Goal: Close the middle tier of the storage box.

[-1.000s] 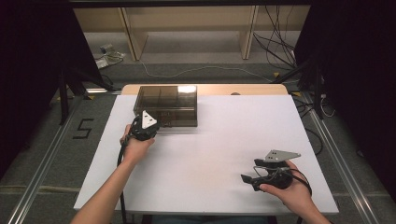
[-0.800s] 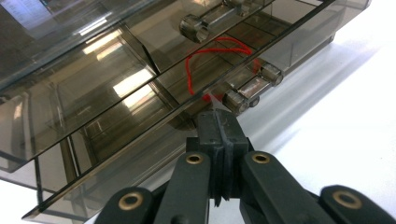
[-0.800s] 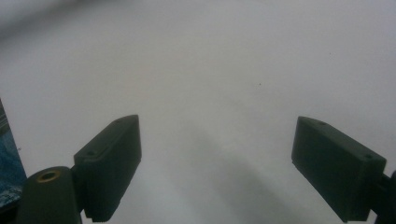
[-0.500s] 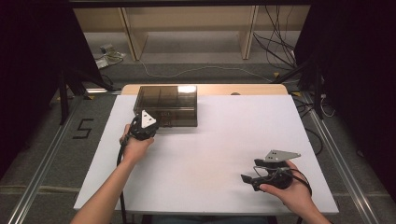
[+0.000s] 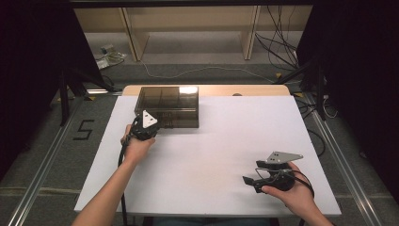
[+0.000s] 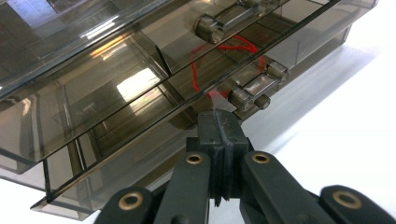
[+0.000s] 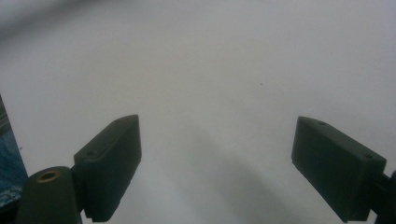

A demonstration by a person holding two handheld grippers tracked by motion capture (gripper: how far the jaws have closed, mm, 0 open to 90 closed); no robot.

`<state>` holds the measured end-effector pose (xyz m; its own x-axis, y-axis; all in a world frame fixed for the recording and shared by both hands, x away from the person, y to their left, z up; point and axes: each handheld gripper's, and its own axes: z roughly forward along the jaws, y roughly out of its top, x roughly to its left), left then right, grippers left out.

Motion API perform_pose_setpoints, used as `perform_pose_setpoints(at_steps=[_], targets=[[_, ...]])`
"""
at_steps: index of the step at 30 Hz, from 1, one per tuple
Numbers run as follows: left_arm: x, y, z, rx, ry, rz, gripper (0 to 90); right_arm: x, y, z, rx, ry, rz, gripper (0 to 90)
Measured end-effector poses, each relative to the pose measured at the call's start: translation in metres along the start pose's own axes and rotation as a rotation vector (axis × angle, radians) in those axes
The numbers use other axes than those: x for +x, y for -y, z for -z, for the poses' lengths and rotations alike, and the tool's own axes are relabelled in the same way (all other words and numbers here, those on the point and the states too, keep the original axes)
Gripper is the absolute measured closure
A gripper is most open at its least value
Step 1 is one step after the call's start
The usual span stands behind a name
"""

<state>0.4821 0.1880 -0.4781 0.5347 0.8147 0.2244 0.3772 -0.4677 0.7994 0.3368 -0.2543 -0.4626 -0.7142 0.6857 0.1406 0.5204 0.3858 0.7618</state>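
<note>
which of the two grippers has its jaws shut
The left gripper, at the front edge of the smoky clear plastic box: its jaws are pressed together with nothing visible between them. The right gripper, over the bare white table, has its jaws wide apart.

A white table top (image 5: 211, 155) covers the middle of the frame, with a strip of bare wood (image 5: 244, 90) along its far edge. At the upper centre stands a wooden shelf (image 5: 188, 28). Cables (image 5: 282, 42) lie upper right. A "5" (image 5: 84, 129) marks the floor, centre left.

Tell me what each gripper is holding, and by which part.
Nothing is held: the left gripper is shut, empty, at the smoky plastic box's front edge; the right gripper is open over the table.
</note>
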Motion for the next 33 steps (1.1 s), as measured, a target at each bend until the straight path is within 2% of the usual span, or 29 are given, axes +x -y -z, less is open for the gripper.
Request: perform_pose_setpoints(at_steps=[25,33], targets=[[0.0008,-0.0053,-0.0071,0.004,-0.004,0.008,89.7,-0.0007,0.0003,-0.0001,0.003,-0.001,-0.003,16.7],[0.0017,-0.0055,-0.0096,-0.002,-0.019,0.018,89.7,-0.0003,0.0003,-0.0003,0.003,-0.002,-0.005,16.7]])
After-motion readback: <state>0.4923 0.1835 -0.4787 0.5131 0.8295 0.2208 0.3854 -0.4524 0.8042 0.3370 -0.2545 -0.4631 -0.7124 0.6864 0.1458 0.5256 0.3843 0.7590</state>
